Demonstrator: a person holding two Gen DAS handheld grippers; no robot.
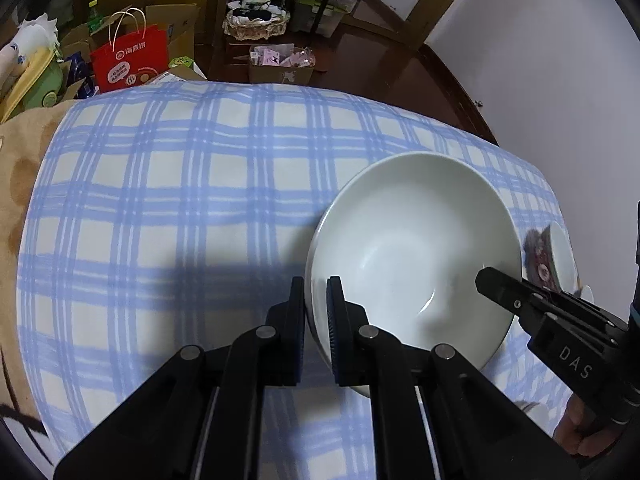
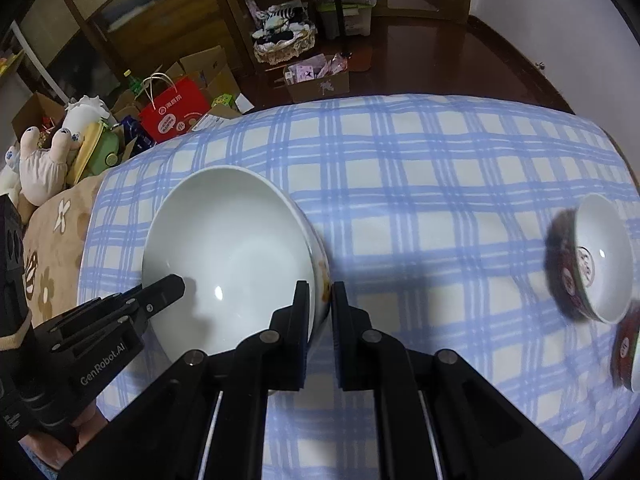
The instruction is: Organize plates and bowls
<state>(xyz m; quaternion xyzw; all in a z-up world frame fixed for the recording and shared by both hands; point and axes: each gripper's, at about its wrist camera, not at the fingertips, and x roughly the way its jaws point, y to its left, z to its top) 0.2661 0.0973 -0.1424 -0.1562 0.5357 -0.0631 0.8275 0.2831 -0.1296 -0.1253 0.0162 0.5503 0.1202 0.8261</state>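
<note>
A large white bowl (image 1: 408,240) sits on the blue checked cloth (image 1: 180,200), apparently tilted. My left gripper (image 1: 316,284) is shut on its left rim, one pad inside and one outside. My right gripper (image 1: 492,280) reaches in from the right and holds the opposite rim. In the right wrist view, the same white bowl (image 2: 224,240) has its right rim pinched by my right gripper (image 2: 321,288), and my left gripper (image 2: 172,286) is at its far side. A small dark red patterned bowl (image 2: 600,256) with a white inside lies tilted to the right, with a second one (image 2: 628,356) below it.
The small red bowl (image 1: 560,256) lies just beyond the big bowl's right rim. A beige flowered blanket (image 2: 48,264) borders the cloth on the left. Past the far edge are a red paper bag (image 1: 128,60), cardboard boxes (image 2: 320,80), plush toys (image 2: 44,160) and dark wooden floor.
</note>
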